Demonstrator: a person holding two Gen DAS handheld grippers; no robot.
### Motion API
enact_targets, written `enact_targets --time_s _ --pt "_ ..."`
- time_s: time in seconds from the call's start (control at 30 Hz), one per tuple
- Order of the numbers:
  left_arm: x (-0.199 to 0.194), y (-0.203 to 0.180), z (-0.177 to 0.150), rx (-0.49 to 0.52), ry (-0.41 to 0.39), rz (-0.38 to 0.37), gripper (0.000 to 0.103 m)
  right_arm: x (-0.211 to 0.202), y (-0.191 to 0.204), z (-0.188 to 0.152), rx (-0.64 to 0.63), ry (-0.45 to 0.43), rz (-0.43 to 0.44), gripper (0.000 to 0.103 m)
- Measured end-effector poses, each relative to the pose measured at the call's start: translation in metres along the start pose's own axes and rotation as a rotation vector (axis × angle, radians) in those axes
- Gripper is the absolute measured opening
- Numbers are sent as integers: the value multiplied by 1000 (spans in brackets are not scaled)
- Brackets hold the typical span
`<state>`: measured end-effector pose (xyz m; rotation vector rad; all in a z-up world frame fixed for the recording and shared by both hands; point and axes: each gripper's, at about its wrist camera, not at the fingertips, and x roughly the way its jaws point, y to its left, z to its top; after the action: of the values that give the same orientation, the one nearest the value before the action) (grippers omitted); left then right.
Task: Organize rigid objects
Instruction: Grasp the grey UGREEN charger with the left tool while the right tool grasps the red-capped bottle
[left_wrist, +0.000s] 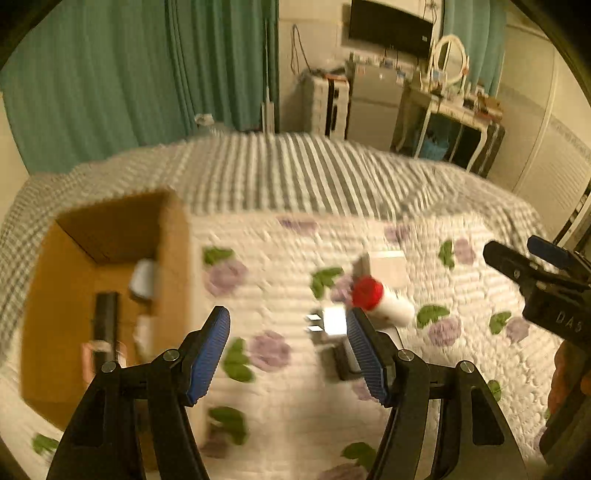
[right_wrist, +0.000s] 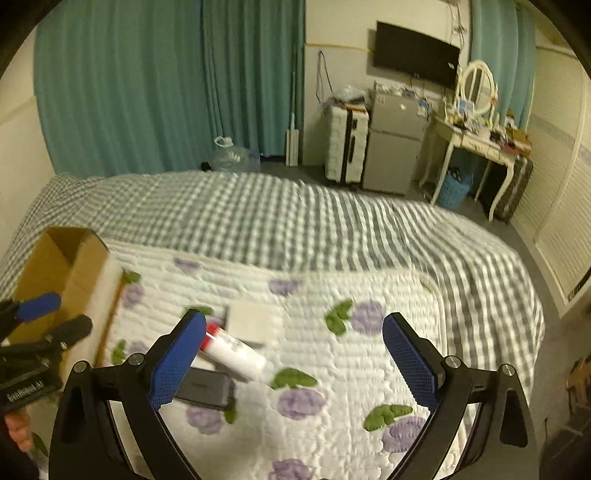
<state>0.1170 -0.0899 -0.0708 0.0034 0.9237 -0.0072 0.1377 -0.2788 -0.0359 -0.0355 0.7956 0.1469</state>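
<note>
An open cardboard box (left_wrist: 173, 236) sits on the floral quilt at the left, with a black bar and white items inside; it also shows in the right wrist view (right_wrist: 88, 266). A white bottle with a red cap (left_wrist: 384, 301) lies on the quilt beside a white box (left_wrist: 388, 266) and a dark flat device (right_wrist: 205, 387). The bottle (right_wrist: 236, 352) and white box (right_wrist: 253, 323) show in the right view too. My left gripper (left_wrist: 288, 347) is open and empty above the quilt, just right of the cardboard box. My right gripper (right_wrist: 293, 356) is open and empty, right of the bottle.
The quilt (right_wrist: 332, 369) lies on a grey checked bedspread (right_wrist: 295, 221). Beyond the bed stand teal curtains, a suitcase, a small fridge (right_wrist: 395, 144) and a dressing table (right_wrist: 476, 144). The left view is motion-blurred.
</note>
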Motion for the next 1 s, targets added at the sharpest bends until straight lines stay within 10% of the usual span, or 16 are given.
enact_targets --time_s 1.0 --pt "105 -74 -55 87 155 -32 73 57 -52 -26 65 104 -38 97"
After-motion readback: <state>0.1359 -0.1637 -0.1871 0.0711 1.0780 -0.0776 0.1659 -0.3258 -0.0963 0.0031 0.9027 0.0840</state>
